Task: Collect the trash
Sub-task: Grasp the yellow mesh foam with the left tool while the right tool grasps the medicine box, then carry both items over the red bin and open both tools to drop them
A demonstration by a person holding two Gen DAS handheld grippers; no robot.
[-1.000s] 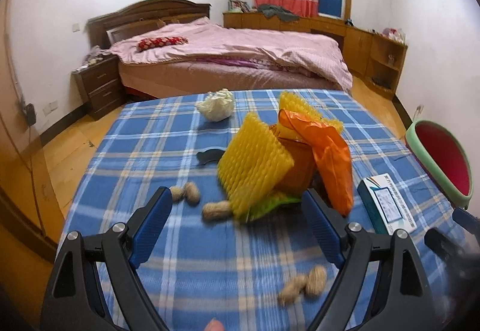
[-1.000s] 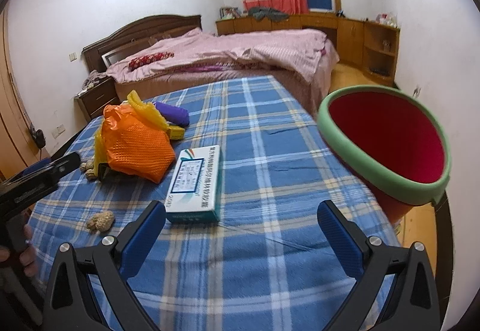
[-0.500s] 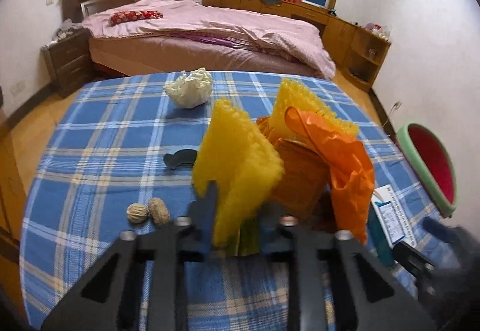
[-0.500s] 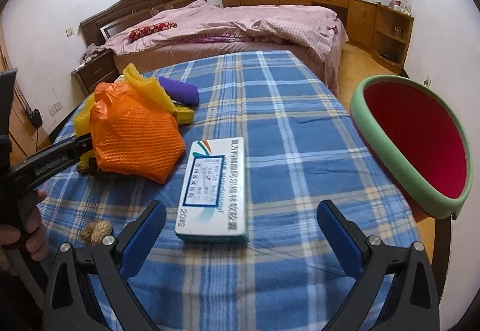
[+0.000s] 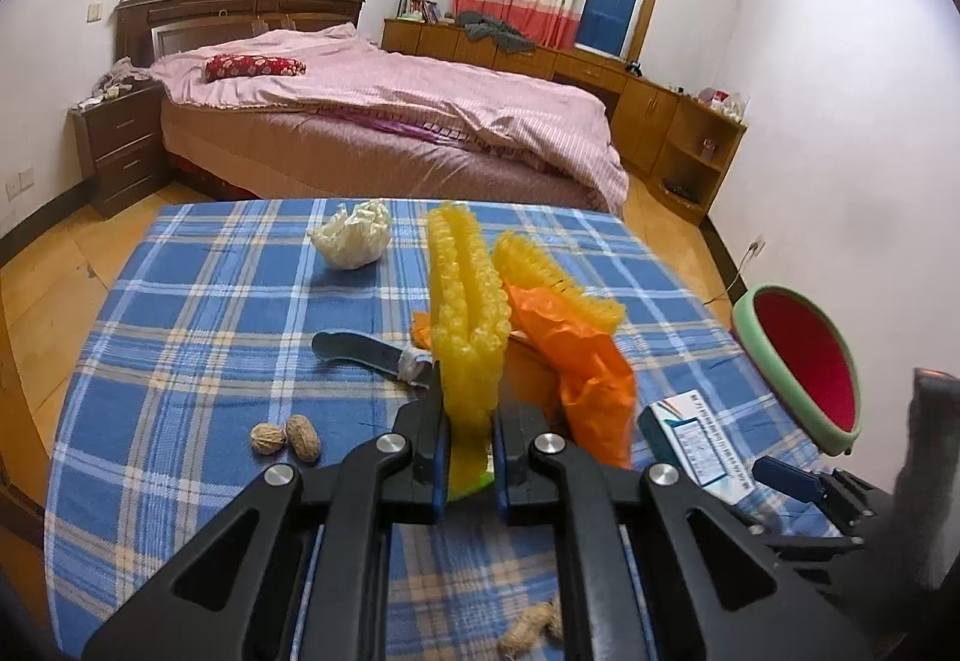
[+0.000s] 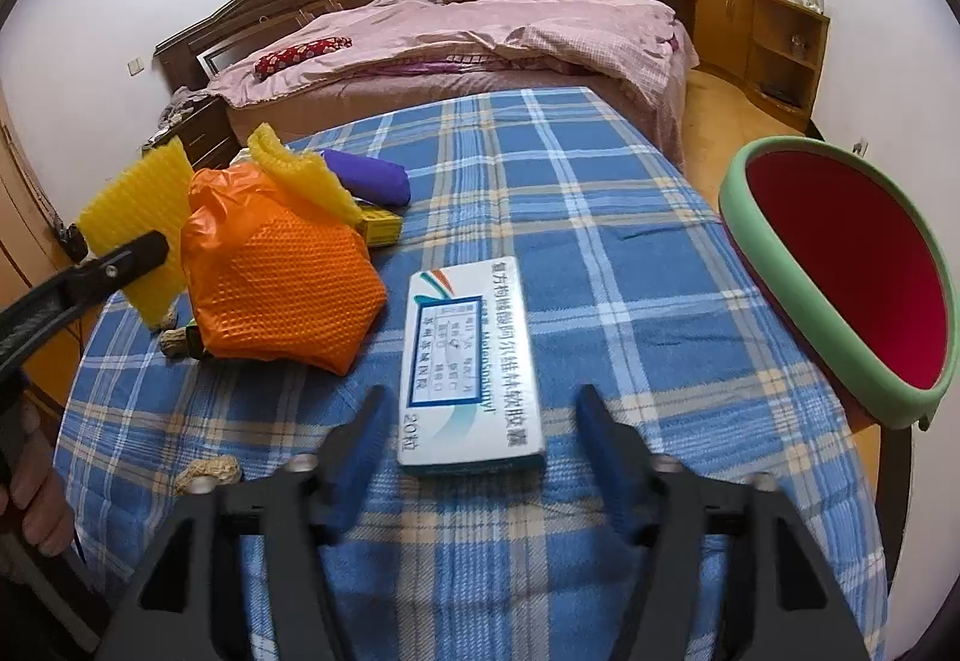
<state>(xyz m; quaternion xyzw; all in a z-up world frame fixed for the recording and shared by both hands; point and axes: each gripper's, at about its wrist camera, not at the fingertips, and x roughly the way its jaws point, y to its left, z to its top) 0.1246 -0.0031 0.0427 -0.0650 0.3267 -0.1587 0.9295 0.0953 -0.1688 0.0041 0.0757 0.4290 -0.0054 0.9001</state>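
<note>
My left gripper (image 5: 471,421) is shut on a yellow foam net (image 5: 465,313) and holds it upright above the blue plaid table (image 5: 198,337); the net shows in the right wrist view (image 6: 135,223) too. Behind it lie an orange plastic bag (image 5: 591,379) and a second yellow net (image 5: 552,277). My right gripper (image 6: 477,415) is open, its fingers either side of the near end of a white medicine box (image 6: 468,361) lying flat. A red bin with a green rim (image 6: 840,271) stands off the table's right edge.
Peanut shells (image 5: 288,436) lie left of my left gripper, more near the front edge (image 5: 534,631). A crumpled white paper (image 5: 354,235), a dark knife (image 5: 366,352), a purple object (image 6: 372,175) and a small yellow box (image 6: 381,226) are on the table. A bed stands behind.
My left gripper closed on the yellow foam net and lifted it upright. My right gripper moved forward and narrowed around the medicine box's near end.
</note>
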